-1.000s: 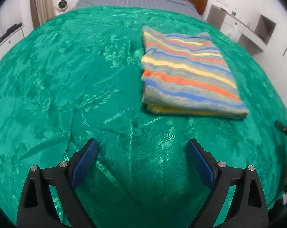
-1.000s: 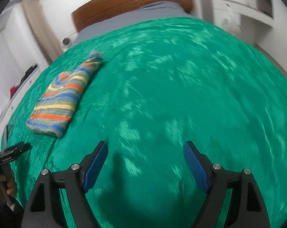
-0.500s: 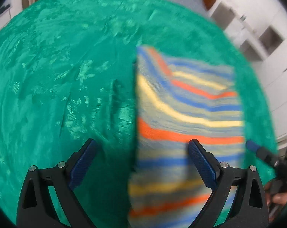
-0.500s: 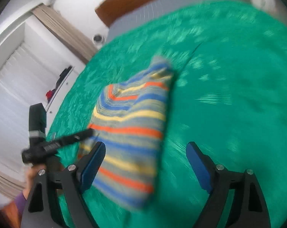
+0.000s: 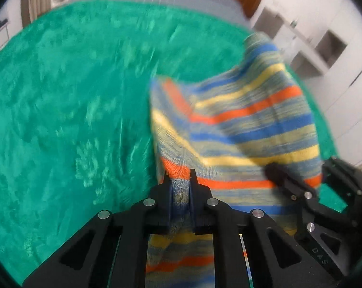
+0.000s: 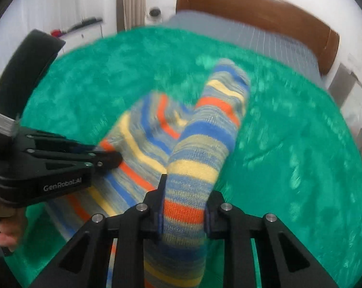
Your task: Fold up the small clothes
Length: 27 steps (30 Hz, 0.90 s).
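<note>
Left claw clamped on a bunched edge of the striped knit, jaws just closed with cloth pinched between them. Right claw likewise just closed, gripping a thicker roll of the same knit. Both grips at the near edge, close together, each claw visible in the other's view: right, left.

Knit lifted at the near side, draped and rumpled, far part apparently trailing on the green blanket; blur hides whether it fully clears. Bed headboard beyond.

Progress: likely early in this fold. Garment picked up, not yet spread or laid flat; no clean fold visible now. Left to do, probably: spread, fold over, smooth.

Pose: both claws angled steeply down toward the bed, side by side; a hand visible under the left claw's grip.
</note>
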Tool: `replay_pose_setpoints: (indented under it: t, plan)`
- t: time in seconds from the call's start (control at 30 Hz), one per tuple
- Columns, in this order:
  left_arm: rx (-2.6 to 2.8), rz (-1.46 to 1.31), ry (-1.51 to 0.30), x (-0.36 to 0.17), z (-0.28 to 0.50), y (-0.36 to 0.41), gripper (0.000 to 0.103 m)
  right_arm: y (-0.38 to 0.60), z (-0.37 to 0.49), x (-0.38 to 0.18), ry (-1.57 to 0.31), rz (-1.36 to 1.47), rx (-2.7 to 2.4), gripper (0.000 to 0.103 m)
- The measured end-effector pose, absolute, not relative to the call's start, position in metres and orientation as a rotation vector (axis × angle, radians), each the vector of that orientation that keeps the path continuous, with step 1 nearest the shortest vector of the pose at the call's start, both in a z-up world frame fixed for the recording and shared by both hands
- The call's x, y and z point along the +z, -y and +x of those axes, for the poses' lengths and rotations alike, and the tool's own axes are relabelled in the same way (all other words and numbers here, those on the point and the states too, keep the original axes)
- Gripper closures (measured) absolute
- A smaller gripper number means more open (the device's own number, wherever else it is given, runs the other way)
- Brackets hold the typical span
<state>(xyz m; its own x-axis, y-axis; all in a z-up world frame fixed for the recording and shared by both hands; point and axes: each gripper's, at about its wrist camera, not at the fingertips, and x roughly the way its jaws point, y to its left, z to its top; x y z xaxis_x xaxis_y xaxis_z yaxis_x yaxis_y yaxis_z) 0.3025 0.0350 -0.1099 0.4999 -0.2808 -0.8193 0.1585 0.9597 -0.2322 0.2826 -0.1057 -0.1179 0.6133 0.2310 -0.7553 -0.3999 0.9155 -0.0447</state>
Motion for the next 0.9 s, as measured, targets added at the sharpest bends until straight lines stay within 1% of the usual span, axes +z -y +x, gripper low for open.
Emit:
replay_pose_setpoints:
  t: [0.1,0.13,0.2,0.23,0.27,0.3,0.37,0.4,0.43,0.47,0.5,0.57,0.63,0.7,0.9]
  plan:
    - [-0.313,-0.162,-0.952,-0.076,0.295,-0.02,0.092,0.134,0.28,-0.087,-0.787,-0.13,0.387,0.079]
    - [-0.319,-0.157,-0.948,-0.074,0.294,-0.015,0.087,0.148,0.282,-0.082,-0.791,-0.089,0.391,0.079]
    - [-0.305,-0.103,-0.971,-0.082,0.293,0.004,0.063,0.176,0.29,-0.078,-0.821,0.001,0.393,0.076]
    - [-0.288,-0.083,-0.982,-0.088,0.29,0.004,0.039,0.196,0.294,-0.083,-0.858,0.046,0.382,0.073]
    - [-0.253,-0.057,-0.994,-0.096,0.286,0.005,0.032,0.214,0.298,-0.09,-0.896,0.077,0.355,0.061]
    - [-0.211,-0.034,-0.997,-0.106,0.278,0.006,0.032,0.231,0.295,-0.097,-0.927,0.089,0.301,0.04]
    - [-0.184,-0.027,-0.989,-0.111,0.262,0.0,0.032,0.267,0.28,-0.112,-0.972,0.109,0.198,0.022]
    - [-0.167,-0.015,-0.968,-0.109,0.246,-0.002,0.03,0.282,0.267,-0.118,-0.982,0.112,0.172,0.021]
    - [-0.156,0.004,-0.953,-0.106,0.239,-0.002,0.025,0.291,0.256,-0.121,-0.988,0.1,0.15,0.019]
    - [-0.134,0.047,-0.917,-0.1,0.223,0.0,0.018,0.298,0.241,-0.124,-0.994,0.078,0.125,0.012]
    - [-0.116,0.097,-0.872,-0.091,0.206,0.003,0.014,0.3,0.229,-0.124,-0.996,0.06,0.108,0.008]
    - [-0.088,0.176,-0.789,-0.073,0.181,0.009,0.002,0.303,0.198,-0.117,-0.979,0.031,0.091,0.007]
    - [-0.061,0.24,-0.712,-0.054,0.158,0.016,0.001,0.299,0.172,-0.107,-0.95,0.026,0.108,0.007]
    - [-0.059,0.27,-0.669,-0.035,0.139,0.022,0.0,0.293,0.152,-0.092,-0.92,0.034,0.124,0.003]
    - [-0.036,0.269,-0.672,-0.011,0.122,0.027,0.0,0.26,0.112,-0.061,-0.858,0.039,0.175,0.002]
